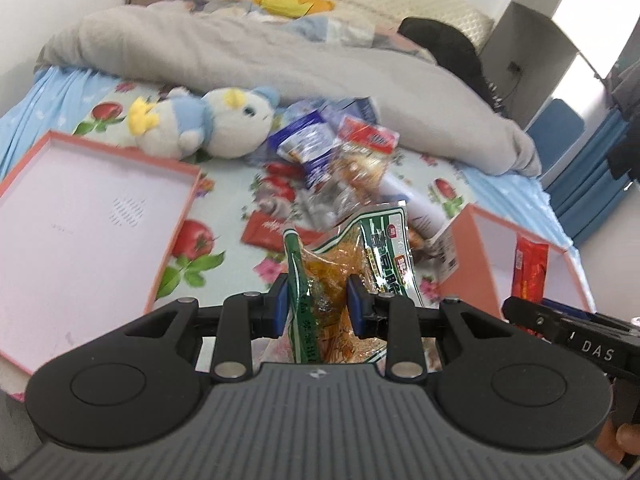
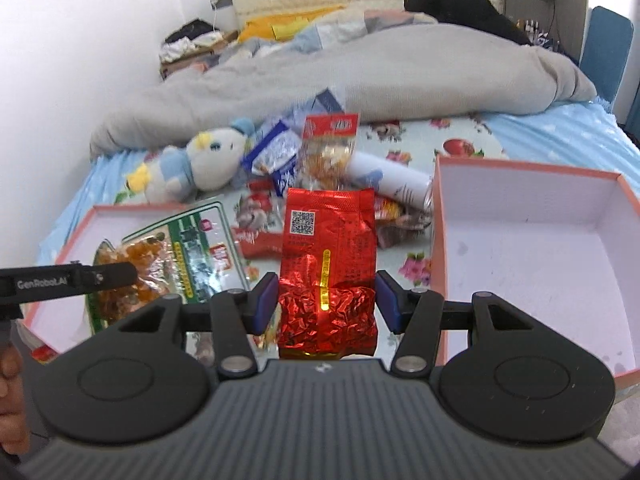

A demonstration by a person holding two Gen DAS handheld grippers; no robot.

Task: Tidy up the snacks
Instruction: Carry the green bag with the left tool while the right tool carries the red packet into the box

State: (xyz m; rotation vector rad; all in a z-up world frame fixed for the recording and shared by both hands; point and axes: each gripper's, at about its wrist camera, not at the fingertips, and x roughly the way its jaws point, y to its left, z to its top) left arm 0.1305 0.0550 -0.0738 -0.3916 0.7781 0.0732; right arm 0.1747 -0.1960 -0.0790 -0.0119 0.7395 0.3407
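Between the blue pads of the left gripper (image 1: pixel 318 306) stands a green-edged snack packet (image 1: pixel 352 264), pinched at its middle and clear of the bed; the right gripper (image 2: pixel 326 302) clamps a red foil packet (image 2: pixel 328 256) upright, its crumpled lower half between the fingers; beyond them an open pink box (image 2: pixel 520 232) lies at the right and its shallow lid (image 1: pixel 80 216) at the left; farther on, loose snacks (image 1: pixel 340 152) are heaped on the flowered sheet (image 1: pixel 224 216) beside a plush toy (image 1: pixel 204 124).
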